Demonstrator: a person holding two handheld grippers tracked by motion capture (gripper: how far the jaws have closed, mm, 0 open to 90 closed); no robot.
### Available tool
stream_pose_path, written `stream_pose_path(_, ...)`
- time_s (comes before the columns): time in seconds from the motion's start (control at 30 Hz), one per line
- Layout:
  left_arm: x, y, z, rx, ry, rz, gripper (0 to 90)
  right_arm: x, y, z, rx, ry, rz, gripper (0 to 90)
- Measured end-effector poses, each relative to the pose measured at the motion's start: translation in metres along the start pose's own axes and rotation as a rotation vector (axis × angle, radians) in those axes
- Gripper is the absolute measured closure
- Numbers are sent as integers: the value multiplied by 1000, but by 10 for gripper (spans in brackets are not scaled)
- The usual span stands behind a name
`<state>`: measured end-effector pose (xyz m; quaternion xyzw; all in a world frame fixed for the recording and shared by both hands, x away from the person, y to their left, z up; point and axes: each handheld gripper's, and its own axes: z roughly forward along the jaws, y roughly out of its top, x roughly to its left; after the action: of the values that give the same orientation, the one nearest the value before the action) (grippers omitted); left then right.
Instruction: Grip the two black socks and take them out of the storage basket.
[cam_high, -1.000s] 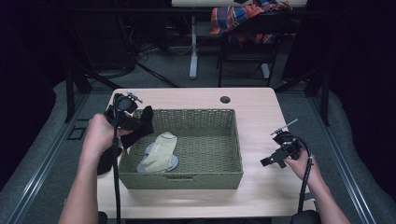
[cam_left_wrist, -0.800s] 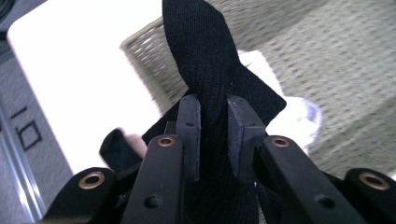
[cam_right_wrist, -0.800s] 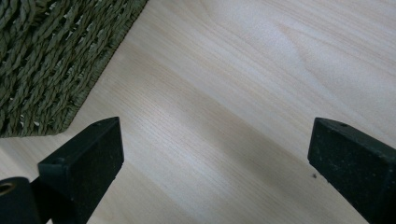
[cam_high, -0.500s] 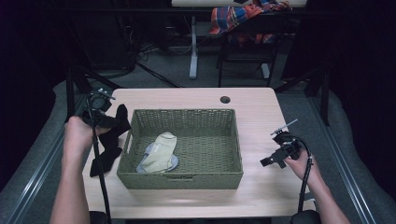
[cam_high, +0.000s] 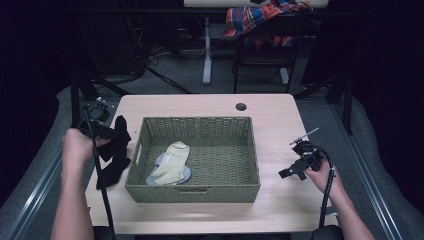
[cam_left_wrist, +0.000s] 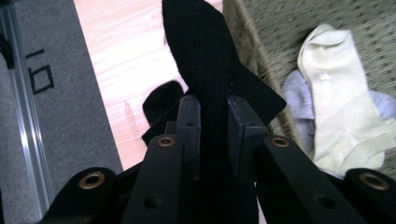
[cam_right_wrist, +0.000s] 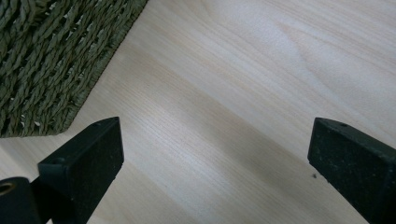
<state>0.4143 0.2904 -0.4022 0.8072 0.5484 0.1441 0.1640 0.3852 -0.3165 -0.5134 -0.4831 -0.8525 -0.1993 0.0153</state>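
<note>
My left gripper (cam_left_wrist: 212, 107) clamped the black sock (cam_high: 114, 150) at the wicker basket's (cam_high: 192, 192) nine o'clock; right gripper (cam_right_wrist: 215, 154) gaped idle. Next, I judged, lower and release.

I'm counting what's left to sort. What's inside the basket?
In the basket lies a cream sock on top of a grey one, which is mostly covered; anything beneath them is hidden. The black sock is outside, clamped in the left gripper.
</note>
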Motion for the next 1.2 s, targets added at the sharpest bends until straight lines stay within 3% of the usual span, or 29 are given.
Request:
stream_pose_path(0.03, 2, -1, 3, 10, -1, -4, 769, 2, 0, 1, -24, 1, 21, 33)
stream_pose_path(0.1, 4, -2, 6, 19, -2, -9, 769, 1, 0, 0, -23, 1, 18, 33)
stream_pose_path(0.17, 6, -3, 10, 32, -1, -20, 769, 0, 1, -2, 14, -5, -18, 33)
stream_pose_path(0.3, 11, -7, 19, 41, 7, -34, 769, 1, 1, -1, 1, 6, -4, 33)
stream_pose_path(0.4, 13, -8, 22, 48, 2, -37, 769, -1, 1, -2, 18, -6, -21, 33)
stream_pose_path(0.47, 14, -10, 26, 55, -1, -42, 769, 2, 0, 1, -18, 3, 15, 33)
stream_pose_path(0.57, 17, -12, 35, 78, 0, -45, 769, 1, 1, -2, 12, 3, -12, 33)
stream_pose_path(0.9, 25, -22, 64, 117, 1, -75, 769, 1, 1, -1, 7, 3, -8, 33)
stream_pose_path(1.0, 26, -24, 73, 137, -7, -80, 769, 1, 1, -1, 5, 3, -7, 33)
stream_pose_path(1.1, 28, -27, 83, 136, -50, -92, 769, 1, 1, -1, 6, 6, -7, 33)
stream_pose_path(1.2, 29, -29, 93, 164, -47, -99, 768, 2, 1, -1, 5, 12, -5, 33)
